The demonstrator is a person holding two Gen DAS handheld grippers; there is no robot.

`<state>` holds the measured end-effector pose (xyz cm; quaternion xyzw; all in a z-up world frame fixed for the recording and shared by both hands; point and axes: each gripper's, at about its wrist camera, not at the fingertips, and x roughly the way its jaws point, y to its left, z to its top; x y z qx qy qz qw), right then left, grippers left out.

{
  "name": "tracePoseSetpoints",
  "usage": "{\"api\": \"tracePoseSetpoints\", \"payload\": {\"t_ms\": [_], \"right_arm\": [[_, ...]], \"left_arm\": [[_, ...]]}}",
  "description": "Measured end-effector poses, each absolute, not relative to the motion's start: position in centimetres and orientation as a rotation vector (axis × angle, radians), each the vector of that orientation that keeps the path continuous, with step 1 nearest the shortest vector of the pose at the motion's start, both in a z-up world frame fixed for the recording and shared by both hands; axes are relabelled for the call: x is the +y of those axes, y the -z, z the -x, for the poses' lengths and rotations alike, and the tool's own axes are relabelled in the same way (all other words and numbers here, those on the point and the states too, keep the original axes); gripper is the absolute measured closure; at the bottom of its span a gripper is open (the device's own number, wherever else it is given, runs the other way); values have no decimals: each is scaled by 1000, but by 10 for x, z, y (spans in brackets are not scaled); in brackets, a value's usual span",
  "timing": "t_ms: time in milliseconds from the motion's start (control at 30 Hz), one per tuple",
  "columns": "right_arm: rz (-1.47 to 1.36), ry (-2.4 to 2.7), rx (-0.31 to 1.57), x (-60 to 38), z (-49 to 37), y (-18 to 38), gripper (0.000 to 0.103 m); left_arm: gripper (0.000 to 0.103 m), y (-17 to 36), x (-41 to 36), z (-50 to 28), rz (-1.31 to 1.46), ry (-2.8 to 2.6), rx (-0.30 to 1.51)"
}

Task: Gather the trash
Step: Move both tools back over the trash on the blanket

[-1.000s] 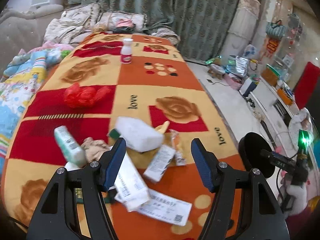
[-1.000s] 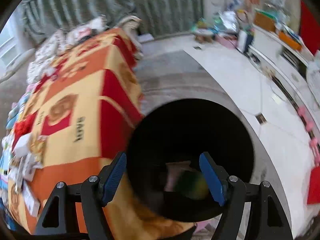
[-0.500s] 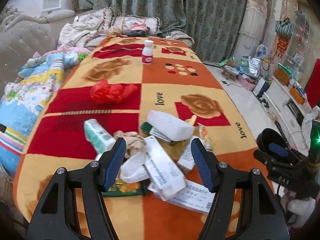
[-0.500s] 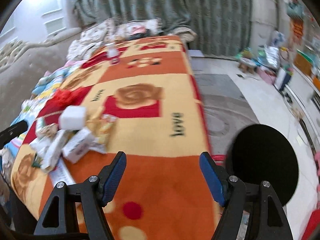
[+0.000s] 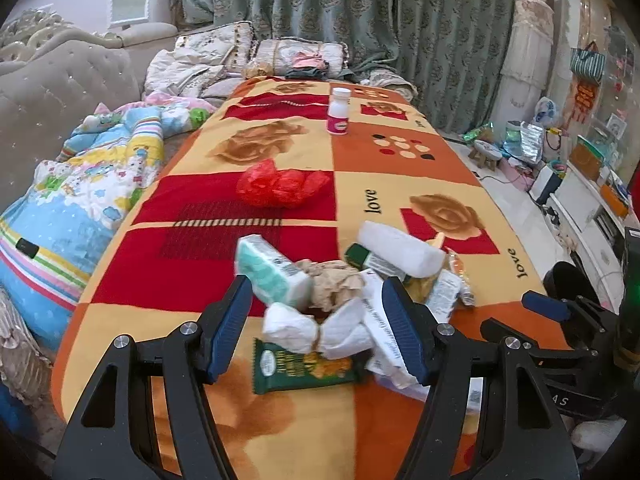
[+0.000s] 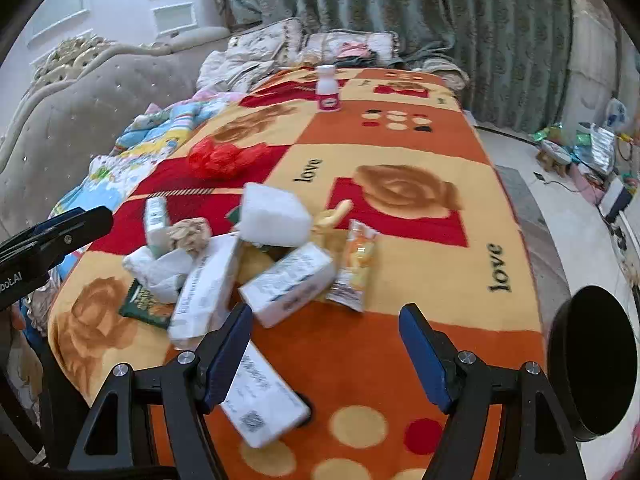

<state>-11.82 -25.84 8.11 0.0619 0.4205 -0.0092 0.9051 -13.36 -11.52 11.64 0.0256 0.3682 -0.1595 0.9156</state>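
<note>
A heap of trash sits at the near end of the counter [image 5: 404, 184], which is draped in an orange, red and yellow blanket. The left gripper [image 5: 318, 330] hovers over the heap with its jaws spread wide and nothing between them; below it lie a knotted white tissue wad [image 5: 316, 330], a crumpled brown paper ball [image 5: 334, 284], a mint-green tissue pack [image 5: 272, 272] and a dark green snack wrapper [image 5: 304, 366]. The right gripper [image 6: 326, 354] is likewise wide open and empty, poised above a flat white labelled packet [image 6: 260, 400], with a white box [image 6: 292, 284], a white foam block [image 6: 274, 216] and a yellow snack sachet [image 6: 356, 264] just beyond. A black bin [image 6: 592, 364] stands off the counter's right edge. All of this looks feather-light: the tissue and paper should crush easily, so pinching their bulging middles seems safest, while the glossy wrappers may slide and are probably best caught at a raised edge. The boxes look stiff enough to clamp across their narrow sides. Farther off rest a red plastic bag [image 5: 280, 188] and a small white bottle [image 5: 338, 111].
</note>
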Motion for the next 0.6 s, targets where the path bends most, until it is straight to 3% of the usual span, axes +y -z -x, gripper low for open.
{"api": "tracePoseSetpoints", "payload": {"t_ms": [600], "right_arm": [[-139,-70,916,-238,100,-79,30]], "left_arm": [[37,-92,-55,120,-22,289,840]]}}
